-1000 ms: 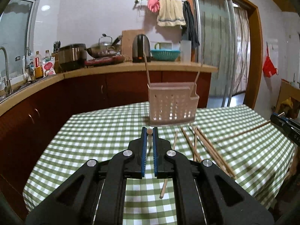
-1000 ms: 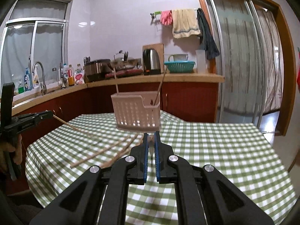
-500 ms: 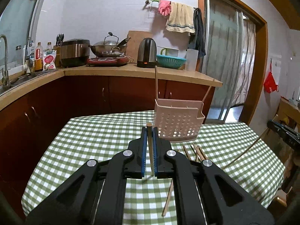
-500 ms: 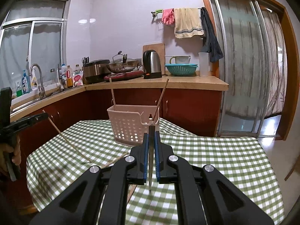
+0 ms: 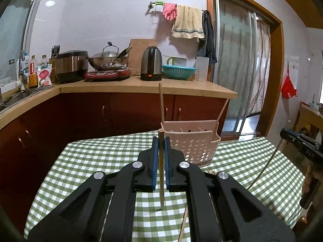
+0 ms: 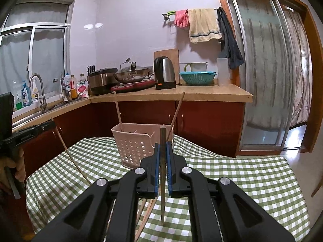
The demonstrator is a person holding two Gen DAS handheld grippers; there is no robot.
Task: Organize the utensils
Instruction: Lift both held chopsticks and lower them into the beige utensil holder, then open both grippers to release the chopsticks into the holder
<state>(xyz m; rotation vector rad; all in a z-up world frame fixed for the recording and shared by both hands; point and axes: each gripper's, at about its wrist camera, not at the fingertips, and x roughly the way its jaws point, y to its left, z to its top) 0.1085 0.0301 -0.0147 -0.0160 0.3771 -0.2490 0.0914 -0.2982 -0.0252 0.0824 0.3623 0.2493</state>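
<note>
Two thin wooden chopsticks had just been lifted off the cloth, one pinched upright in the black left gripper [image 5: 161,157], a darker one [image 6: 162,173] in the right gripper [image 6: 162,161], both nearing the pink perforated plastic utensil basket [image 5: 191,147], likely for insertion. Loose chopsticks [image 6: 148,211] remained on the green-checked counter [image 6: 232,173]; a kitchen worktop stood behind.
</note>
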